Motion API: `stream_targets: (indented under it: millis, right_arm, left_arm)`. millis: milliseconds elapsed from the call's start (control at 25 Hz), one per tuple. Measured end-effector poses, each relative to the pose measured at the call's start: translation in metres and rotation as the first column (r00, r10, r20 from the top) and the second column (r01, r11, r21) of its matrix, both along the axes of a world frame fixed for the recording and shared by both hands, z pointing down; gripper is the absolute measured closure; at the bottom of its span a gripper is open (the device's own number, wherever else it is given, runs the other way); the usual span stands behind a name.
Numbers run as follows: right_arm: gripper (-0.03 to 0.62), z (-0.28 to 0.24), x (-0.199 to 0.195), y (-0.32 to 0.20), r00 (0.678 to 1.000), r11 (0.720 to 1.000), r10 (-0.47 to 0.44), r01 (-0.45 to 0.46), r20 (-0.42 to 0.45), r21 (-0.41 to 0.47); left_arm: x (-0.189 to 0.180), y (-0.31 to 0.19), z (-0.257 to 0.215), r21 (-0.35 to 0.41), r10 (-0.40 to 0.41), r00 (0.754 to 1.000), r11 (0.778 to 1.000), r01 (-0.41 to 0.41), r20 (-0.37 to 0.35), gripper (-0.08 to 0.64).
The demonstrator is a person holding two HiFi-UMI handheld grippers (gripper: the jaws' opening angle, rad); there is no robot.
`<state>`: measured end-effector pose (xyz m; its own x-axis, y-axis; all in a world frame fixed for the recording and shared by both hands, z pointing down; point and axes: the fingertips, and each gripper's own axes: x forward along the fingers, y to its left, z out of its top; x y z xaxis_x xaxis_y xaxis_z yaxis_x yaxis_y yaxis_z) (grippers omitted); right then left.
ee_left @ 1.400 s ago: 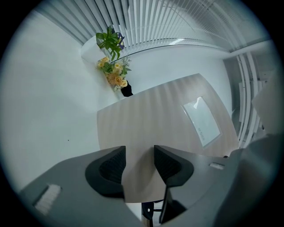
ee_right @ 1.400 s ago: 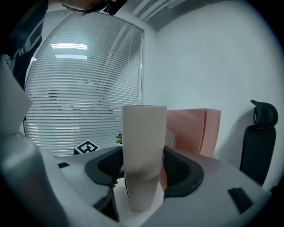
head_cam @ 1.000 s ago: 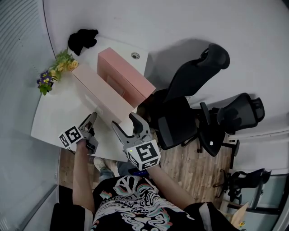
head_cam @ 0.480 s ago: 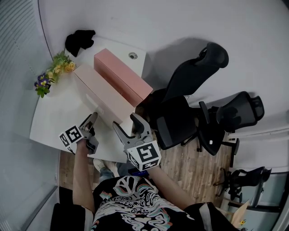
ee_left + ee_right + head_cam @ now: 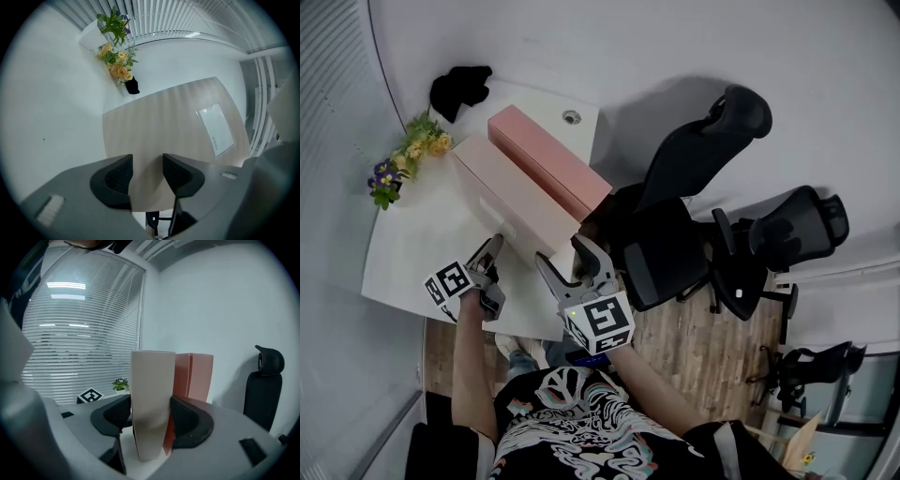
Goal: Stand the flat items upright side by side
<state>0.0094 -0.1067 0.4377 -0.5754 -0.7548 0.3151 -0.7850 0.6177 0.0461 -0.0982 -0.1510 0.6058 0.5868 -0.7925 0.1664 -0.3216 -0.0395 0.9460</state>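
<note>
A: quick, right gripper (image 5: 150, 414) state?
B: clamped. Jaws part-way apart, both pads pressed on the narrow near end of the pale box (image 5: 152, 390), plain in the right gripper view
A: and the box itself, where?
B: head view, centre left of frame. It's upright on its long edge on the white table (image 5: 408, 258), running from the right gripper up toward the upper left
A: pink box (image 5: 548, 167)?
B: also upright, just beside the pale one on its right side in frame, long faces parallel. Touching or a hair apart, can't tell which
A: left gripper (image 5: 491, 247)?
B: lower left of head view, just beside the pale box's broad face near its close end. Jaws about half apart, nothing pinched between the pads. They just point at that face, with its white label (image 5: 215, 129) off to the right. Whether the tips touch the face, can't tell
A: extras?
B: flowers (image 5: 405, 155) at the table's upper left corner, two black office chairs (image 5: 703, 159) right of the table
</note>
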Motion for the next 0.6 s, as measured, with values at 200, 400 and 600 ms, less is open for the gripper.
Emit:
stream_targets:
  millis: [200, 400, 600]
  right_arm:
    - [0.327, -0.002, 0.004, -0.002, 1.0, 1.0, 0.01, -0.01, -0.004, 0.0]
    - [0.327, 0.0, 0.007, -0.003, 1.0, 1.0, 0.021, -0.021, -0.011, 0.001]
    - [0.337, -0.002, 0.014, -0.005, 0.999, 0.999, 0.034, -0.034, -0.019, 0.004]
  left_arm:
    - [0.004, -0.003, -0.002, -0.003, 0.009, 1.0, 1.0, -0.009, 0.005, 0.377]
    - [0.006, -0.005, 0.0, -0.004, 0.019, 1.0, 1.0, -0.019, 0.01, 0.377]
    - [0.01, -0.009, 0.0, -0.004, 0.028, 1.0, 1.0, -0.028, 0.014, 0.377]
